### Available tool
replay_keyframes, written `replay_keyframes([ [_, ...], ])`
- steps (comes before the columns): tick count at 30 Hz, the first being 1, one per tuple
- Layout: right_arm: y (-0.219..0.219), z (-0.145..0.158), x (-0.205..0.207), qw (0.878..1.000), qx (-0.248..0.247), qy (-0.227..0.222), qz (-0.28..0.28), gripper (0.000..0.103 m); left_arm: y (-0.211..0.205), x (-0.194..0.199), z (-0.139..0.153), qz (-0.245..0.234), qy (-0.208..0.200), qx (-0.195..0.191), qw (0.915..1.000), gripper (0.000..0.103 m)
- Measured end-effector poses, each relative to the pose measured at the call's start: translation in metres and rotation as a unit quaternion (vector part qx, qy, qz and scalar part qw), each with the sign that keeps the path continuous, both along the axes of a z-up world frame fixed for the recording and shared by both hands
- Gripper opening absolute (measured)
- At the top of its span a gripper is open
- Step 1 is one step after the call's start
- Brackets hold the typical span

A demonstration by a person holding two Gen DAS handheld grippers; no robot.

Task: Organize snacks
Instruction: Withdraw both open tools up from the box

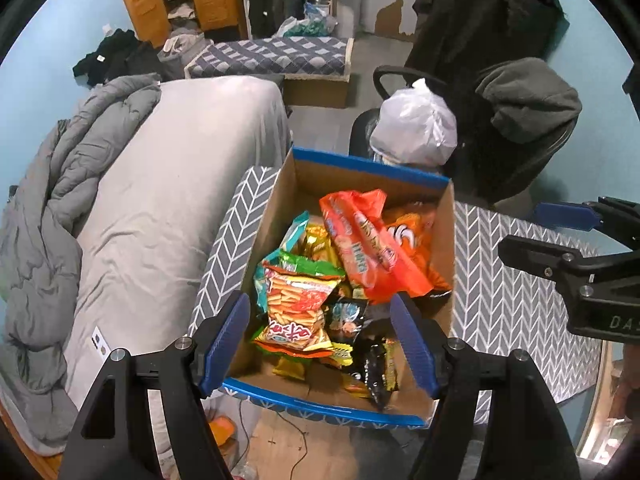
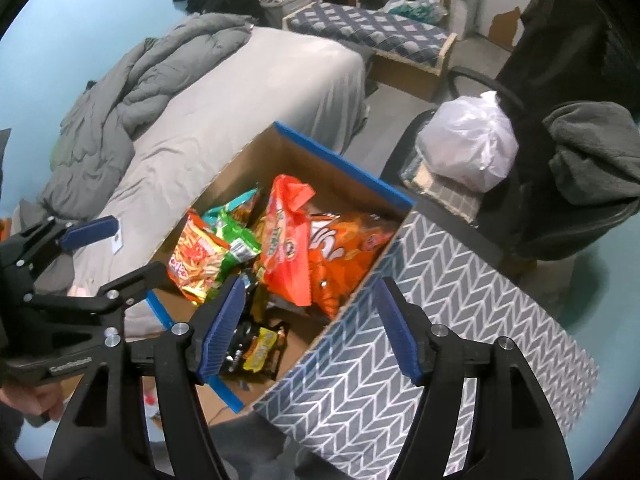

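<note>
Below both grippers (spread wide), snack box (image 1: 360,176).

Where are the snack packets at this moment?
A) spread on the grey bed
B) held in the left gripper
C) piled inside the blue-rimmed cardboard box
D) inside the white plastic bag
C: the colourful snack packets lie heaped inside the blue-rimmed cardboard box, and both grippers are open and empty.

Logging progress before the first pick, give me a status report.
Left gripper open, empty, over the box. Right gripper open, empty, over box's near edge. Snacks piled in box. Nothing in the way.
</note>
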State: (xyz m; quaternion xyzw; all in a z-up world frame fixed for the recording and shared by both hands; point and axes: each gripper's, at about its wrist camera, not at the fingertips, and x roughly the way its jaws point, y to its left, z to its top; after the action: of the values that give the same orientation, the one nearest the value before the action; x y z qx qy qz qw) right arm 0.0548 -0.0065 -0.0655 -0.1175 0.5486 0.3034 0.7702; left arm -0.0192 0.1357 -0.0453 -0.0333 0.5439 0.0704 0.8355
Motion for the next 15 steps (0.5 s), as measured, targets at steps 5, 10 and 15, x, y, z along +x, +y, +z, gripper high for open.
replay_keyframes([
  [5,-0.012,0.014,-0.001,1.000,-0.003,-0.015,-0.013,0.072,-0.001,-0.003,0.017,0.013,-0.026,-0.004,0.9996,0.086],
  [10,-0.024,0.024,-0.003,0.999,0.002,-0.025,-0.027,0.073,-0.005,-0.006,0.024,0.025,-0.026,-0.016,0.9992,0.086],
  [15,-0.032,0.034,-0.007,0.998,-0.001,-0.041,-0.037,0.073,-0.008,-0.010,0.034,0.036,-0.031,-0.032,0.9984,0.086],
])
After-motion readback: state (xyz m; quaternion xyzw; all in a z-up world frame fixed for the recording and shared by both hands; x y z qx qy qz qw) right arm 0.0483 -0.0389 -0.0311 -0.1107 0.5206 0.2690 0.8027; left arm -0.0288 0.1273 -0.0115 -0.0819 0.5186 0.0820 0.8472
